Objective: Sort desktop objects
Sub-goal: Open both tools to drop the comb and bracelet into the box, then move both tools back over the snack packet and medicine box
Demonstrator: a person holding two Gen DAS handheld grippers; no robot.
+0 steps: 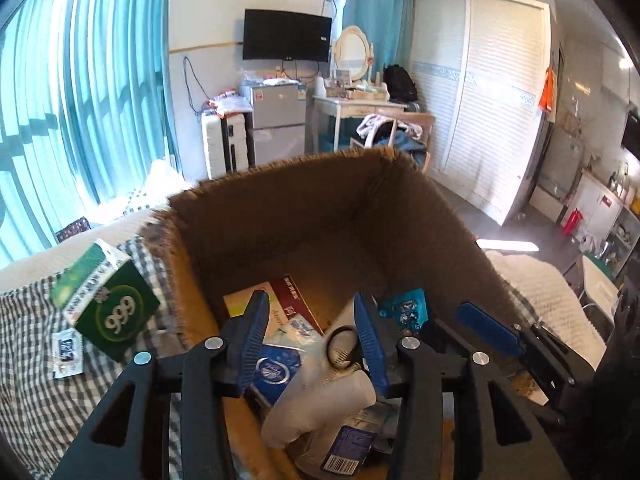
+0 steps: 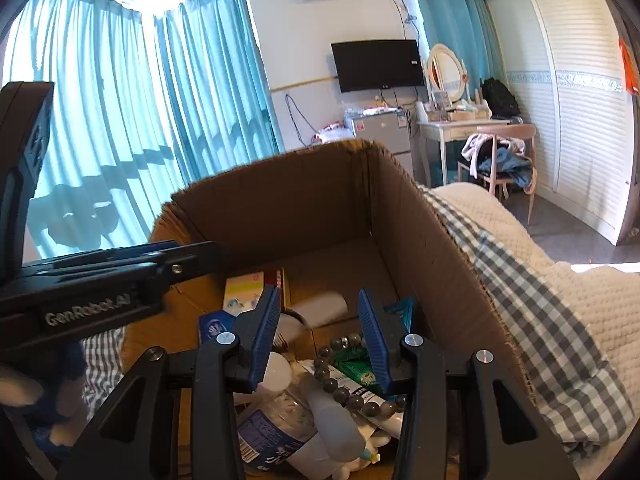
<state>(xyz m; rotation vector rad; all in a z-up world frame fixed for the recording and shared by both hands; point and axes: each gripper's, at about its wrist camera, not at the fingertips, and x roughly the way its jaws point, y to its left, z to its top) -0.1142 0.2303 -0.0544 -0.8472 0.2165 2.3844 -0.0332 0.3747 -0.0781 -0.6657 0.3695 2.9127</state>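
Observation:
An open cardboard box (image 1: pixel 280 216) (image 2: pixel 280 200) stands on the bed and holds several items. My left gripper (image 1: pixel 312 340) is open above the box, over a white sock-like bundle (image 1: pixel 320 396), a blue tissue pack (image 1: pixel 274 370) and a black ring (image 1: pixel 342 346). My right gripper (image 2: pixel 320 340) is open above the box, over a grey bead bracelet (image 2: pixel 340 384), a green tube (image 2: pixel 356 364) and a clear water bottle (image 2: pixel 276 420). The right gripper also shows at the right of the left wrist view (image 1: pixel 496 332). A green 999 medicine box (image 1: pixel 108 304) lies outside the box on the left.
Checked bedding (image 1: pixel 40 380) (image 2: pixel 540 300) surrounds the box. A small white sachet (image 1: pixel 67 354) lies by the green box. Behind are teal curtains (image 2: pixel 120 120), a TV (image 2: pixel 378 64), a small fridge (image 1: pixel 278 120), a dressing table with chair (image 2: pixel 480 136) and a white wardrobe (image 1: pixel 480 92).

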